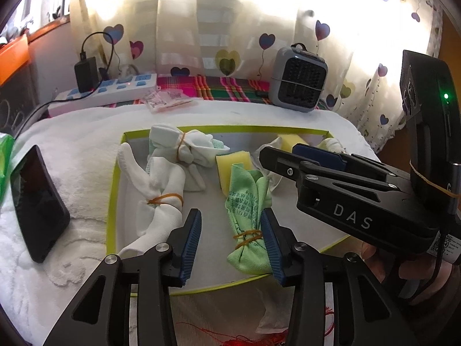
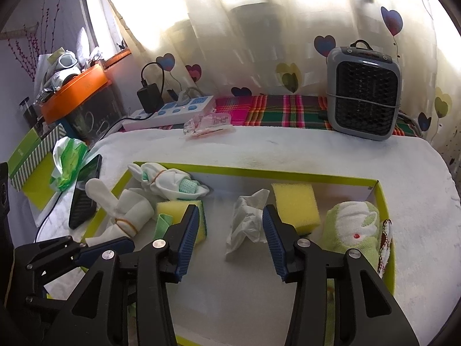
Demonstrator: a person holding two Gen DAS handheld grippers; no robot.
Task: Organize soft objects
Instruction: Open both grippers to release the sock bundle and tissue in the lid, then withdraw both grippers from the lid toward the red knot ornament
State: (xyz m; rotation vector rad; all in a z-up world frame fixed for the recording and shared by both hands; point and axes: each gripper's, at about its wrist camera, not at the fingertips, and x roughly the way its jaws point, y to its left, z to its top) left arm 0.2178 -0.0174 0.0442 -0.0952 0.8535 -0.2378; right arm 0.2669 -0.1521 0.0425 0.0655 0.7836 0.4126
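While the left gripper (image 1: 233, 245) hovers over the near part of a shallow lime-rimmed tray (image 1: 111, 201), the left wrist view shows its two blue-padded fingers spread apart, holding nothing. A green cloth bundle (image 1: 249, 219) tied with a rubber band lies against the inner face of the right finger – not pinched. To the left in the tray lie two banded white sock bundles (image 1: 161, 184), and a yellow sponge (image 1: 227, 170) sits just beyond the green cloth. The right gripper (image 1: 296, 155) reaches in from the right above the tray's far side. A dark phone (image 1: 37, 201) rests on the white towel left of the tray.

In the right wrist view, the right gripper's fingers are also spread and empty. Between them, further off, lies a crumpled white tissue (image 2: 247, 225). A second yellow sponge (image 2: 295, 206) sits just right of it, and a rolled green-and-white towel (image 2: 354, 227) fills the tray's right end.

Likely risks: closing the left fingers off-centre could push the green bundle aside or snag its band; the light tissue may slip or tear if pinched at an edge; the two tools work close together and could collide – or drag the tray
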